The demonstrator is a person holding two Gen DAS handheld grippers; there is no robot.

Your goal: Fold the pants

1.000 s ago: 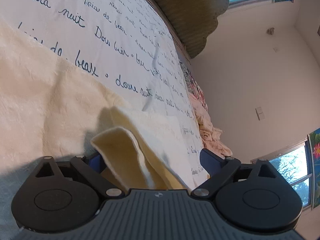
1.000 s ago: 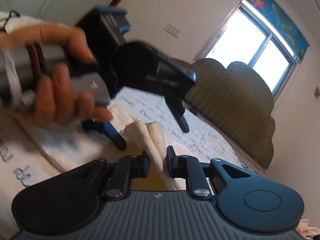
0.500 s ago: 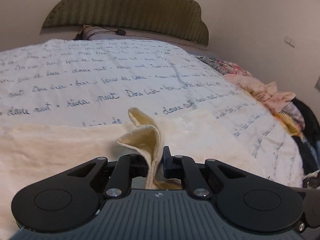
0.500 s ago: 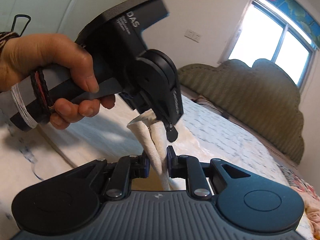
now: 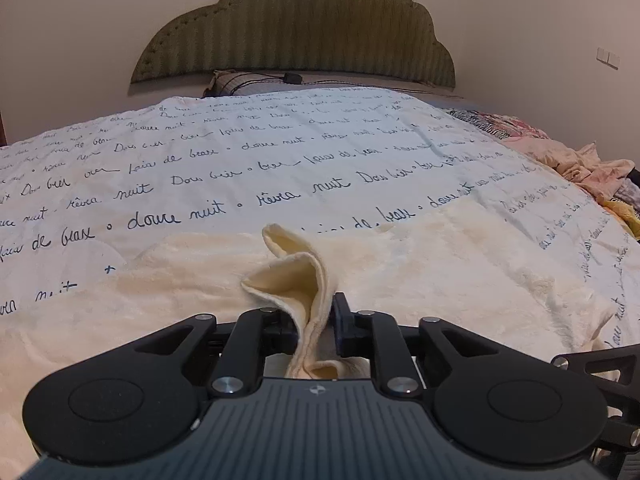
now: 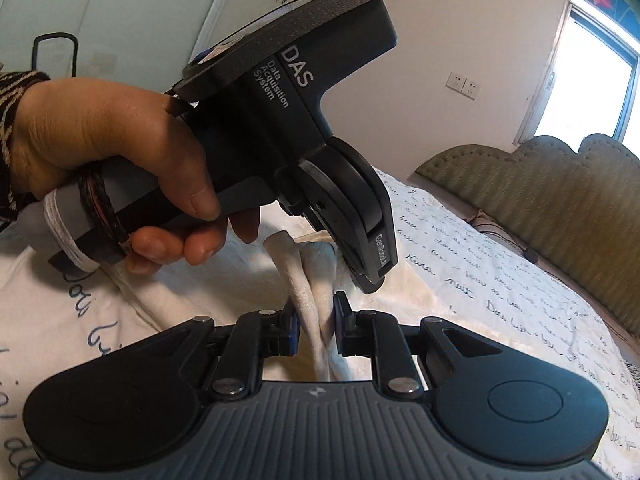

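Note:
The cream fleece pants [image 5: 440, 272] lie spread across the bed. My left gripper [image 5: 316, 316] has a raised fold [image 5: 296, 276] of them between its fingers. Its jaws are opening slightly, but the cloth still fills the gap and stands pinched. My right gripper [image 6: 316, 320] is shut on two bunched layers of the same cloth [image 6: 308, 280]. In the right wrist view a person's hand [image 6: 100, 148] holds the left gripper [image 6: 368, 280] just beyond, its tip down at the lifted fabric. The two grippers sit close together.
A white bedspread with blue script [image 5: 280, 152] covers the bed under the pants. A green padded headboard [image 5: 296, 32] and a pillow [image 5: 240, 80] stand at the far end. A heap of pink and patterned clothes [image 5: 580, 168] lies along the right side.
The left gripper rolled from tilted to level and closed from wide open onto the cream fold, swinging to face the headboard. The right gripper kept its hold as the left one came closer.

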